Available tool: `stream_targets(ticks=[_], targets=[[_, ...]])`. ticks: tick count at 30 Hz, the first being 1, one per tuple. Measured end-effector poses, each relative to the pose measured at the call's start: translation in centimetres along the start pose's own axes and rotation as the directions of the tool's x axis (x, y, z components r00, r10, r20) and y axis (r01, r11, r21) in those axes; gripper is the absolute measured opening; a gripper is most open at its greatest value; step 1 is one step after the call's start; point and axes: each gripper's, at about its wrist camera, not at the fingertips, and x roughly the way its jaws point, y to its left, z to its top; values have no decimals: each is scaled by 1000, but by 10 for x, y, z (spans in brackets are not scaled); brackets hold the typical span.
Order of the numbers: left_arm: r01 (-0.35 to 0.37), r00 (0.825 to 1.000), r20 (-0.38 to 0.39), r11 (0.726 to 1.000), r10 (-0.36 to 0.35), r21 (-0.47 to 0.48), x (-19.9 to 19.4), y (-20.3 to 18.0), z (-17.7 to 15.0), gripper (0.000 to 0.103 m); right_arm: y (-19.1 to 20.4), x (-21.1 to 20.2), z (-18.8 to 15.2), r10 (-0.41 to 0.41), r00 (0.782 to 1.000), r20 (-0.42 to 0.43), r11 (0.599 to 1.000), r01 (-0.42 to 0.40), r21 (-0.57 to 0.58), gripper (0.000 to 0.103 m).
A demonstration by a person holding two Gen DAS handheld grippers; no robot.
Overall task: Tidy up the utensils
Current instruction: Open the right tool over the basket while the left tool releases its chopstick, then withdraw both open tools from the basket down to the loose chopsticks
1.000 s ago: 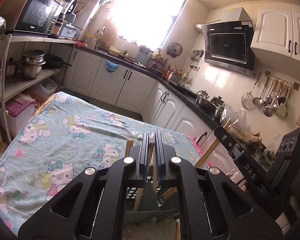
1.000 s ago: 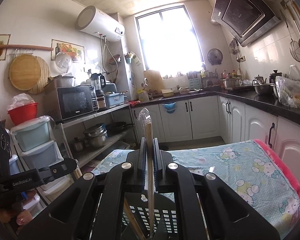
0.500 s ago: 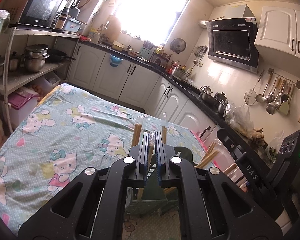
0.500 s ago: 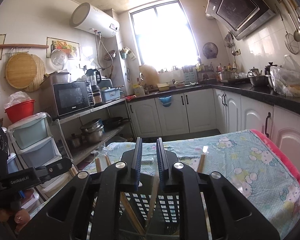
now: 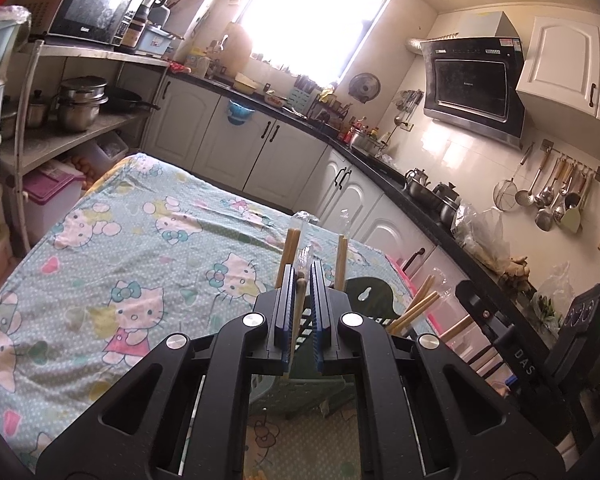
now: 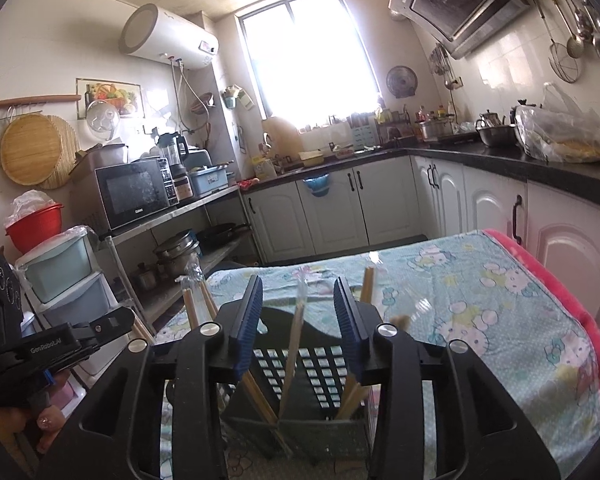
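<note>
Right claw [image 6: 298, 320] opening around wrapped chopsticks [image 6: 296, 332] standing in holder [image 6: 300, 384]; left claw [image 5: 300, 304] apparently pinches another pair, which may snag if tilted.

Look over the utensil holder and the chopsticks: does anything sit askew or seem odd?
Mildly. The wrapped chopsticks in the dark slotted holder lean at different angles rather than upright, some splaying toward its sides. The right gripper is opening around one pair; the left gripper is shut on another. Nothing looks spilled or damaged.
</note>
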Motion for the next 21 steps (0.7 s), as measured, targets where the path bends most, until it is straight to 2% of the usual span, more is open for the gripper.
stream_targets(ticks=[4,7,10,15,17,21], targets=[[-2,1000,-7,1000,2,-8,-3,2,-2,6,-1,-6,-2,-5,1000,-16,1000,5,7,36],[2,1000,-12,1000,-2,-12,-6,3,-3,23,-1,-10,-5,-5,1000,-29,1000,6,11,38],[5,1000,-13,1000,-5,-9,-10,2,-5,25,-1,-13,-7,-8,999,-43,1000,8,12,42],[10,1000,-17,1000,-10,-7,-16,0,-8,38,-1,-18,-11,-16,998,-65,1000,17,19,44],[7,1000,-19,1000,-7,-7,-18,0,-9,47,-1,-21,-13,-19,997,-70,1000,21,21,45],[9,1000,-20,1000,-10,-7,-24,0,-12,58,-1,-27,-16,-25,996,-80,999,27,19,48]])
